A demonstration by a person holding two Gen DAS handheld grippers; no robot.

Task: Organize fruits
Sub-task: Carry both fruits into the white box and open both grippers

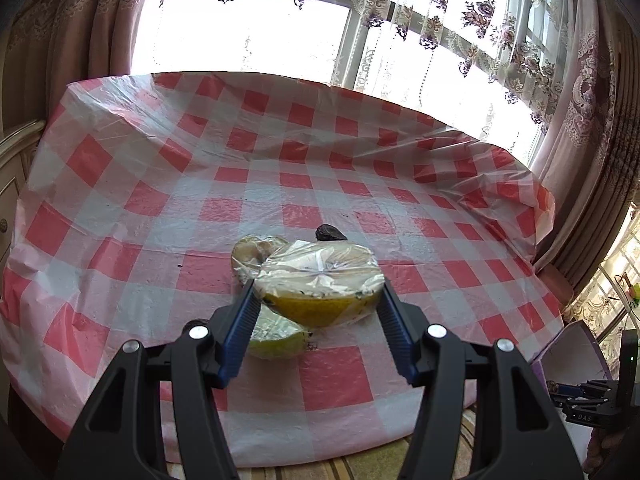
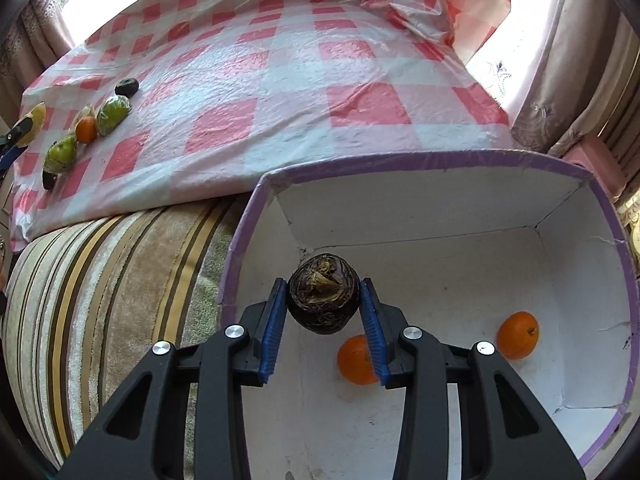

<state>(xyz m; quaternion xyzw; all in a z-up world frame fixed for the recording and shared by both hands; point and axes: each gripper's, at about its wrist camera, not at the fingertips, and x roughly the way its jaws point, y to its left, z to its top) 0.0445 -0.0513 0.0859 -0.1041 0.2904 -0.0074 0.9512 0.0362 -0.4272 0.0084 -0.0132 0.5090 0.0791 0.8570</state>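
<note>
My left gripper (image 1: 319, 285) is shut on a plastic-wrapped yellow fruit half (image 1: 320, 308), held just above the checked tablecloth (image 1: 320, 152). Under and behind it lie a wrapped greenish fruit (image 1: 276, 340), another wrapped piece (image 1: 252, 254) and a dark fruit (image 1: 330, 233). My right gripper (image 2: 323, 285) is shut on a dark brown round fruit (image 2: 323, 300) and points down into a white box with a purple rim (image 2: 440, 158). Two oranges (image 2: 354, 360) (image 2: 518, 335) lie on the box floor. A row of fruit (image 2: 86, 129) on the cloth shows at far left.
The box stands on a striped cushion (image 2: 120, 280) beside the cloth's edge. Bunched plastic cloth (image 2: 432, 4) rises at the table's far corner. Curtains and a bright window (image 1: 248, 32) stand behind the table. The box's corner (image 1: 568, 344) shows low right in the left wrist view.
</note>
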